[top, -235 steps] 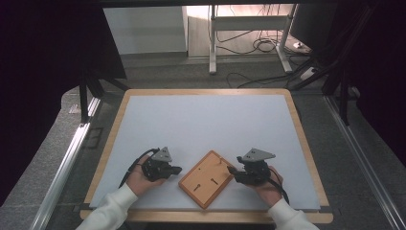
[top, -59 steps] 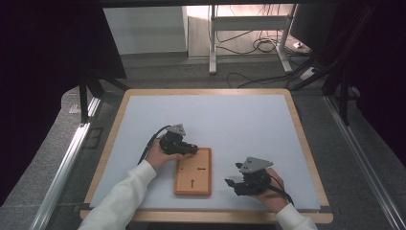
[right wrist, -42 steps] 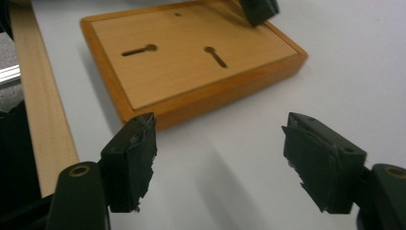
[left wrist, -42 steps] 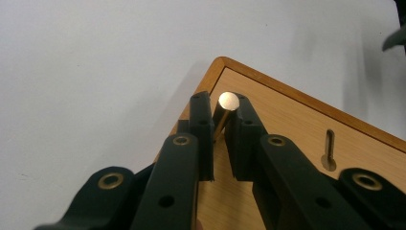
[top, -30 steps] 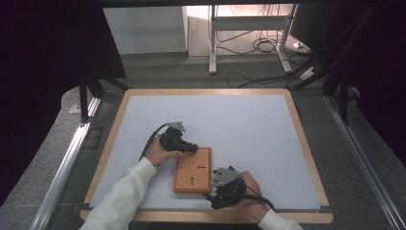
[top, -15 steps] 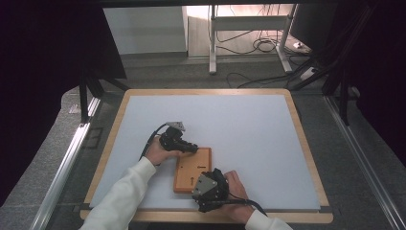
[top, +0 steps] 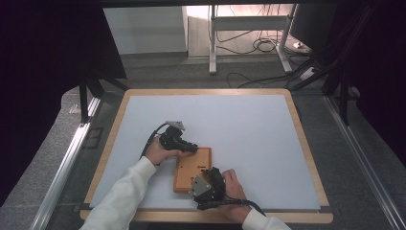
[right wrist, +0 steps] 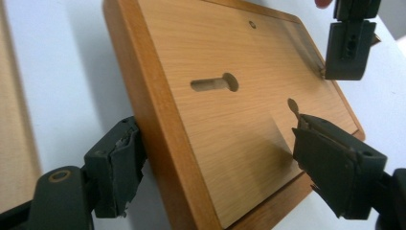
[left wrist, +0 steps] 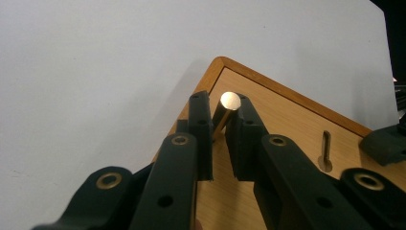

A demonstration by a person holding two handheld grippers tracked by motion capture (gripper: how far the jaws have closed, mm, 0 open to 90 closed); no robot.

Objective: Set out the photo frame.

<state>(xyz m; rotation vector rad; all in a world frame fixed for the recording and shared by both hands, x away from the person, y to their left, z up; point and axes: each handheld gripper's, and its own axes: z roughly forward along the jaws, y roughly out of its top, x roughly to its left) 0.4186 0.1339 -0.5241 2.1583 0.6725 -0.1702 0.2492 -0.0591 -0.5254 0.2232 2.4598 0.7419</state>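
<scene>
A dim workshop with cables on the floor lies behind a wood-rimmed bench [top: 306,143] topped with a pale grey mat. A flat rectangular wooden board [top: 189,165] with a darker rim and a keyhole slot [right wrist: 215,83] lies near the bench's front edge, between the two tongs. The left tongs [top: 191,147] reach over the board's far left corner, their jaws clamped on a short upright brass-coloured peg [left wrist: 225,108] that stands there. The right tongs [right wrist: 215,167] sit at the board's near edge, jaws apart and straddling it, one beside the left rim and one over the right part, neither pressing.

In the high view the right tongs and hand [top: 232,189] hide the board's near right corner, and the peg is too small to make out. Both white-sleeved forearms come in from the bottom, the left hand [top: 158,153] angled inwards to the right.
</scene>
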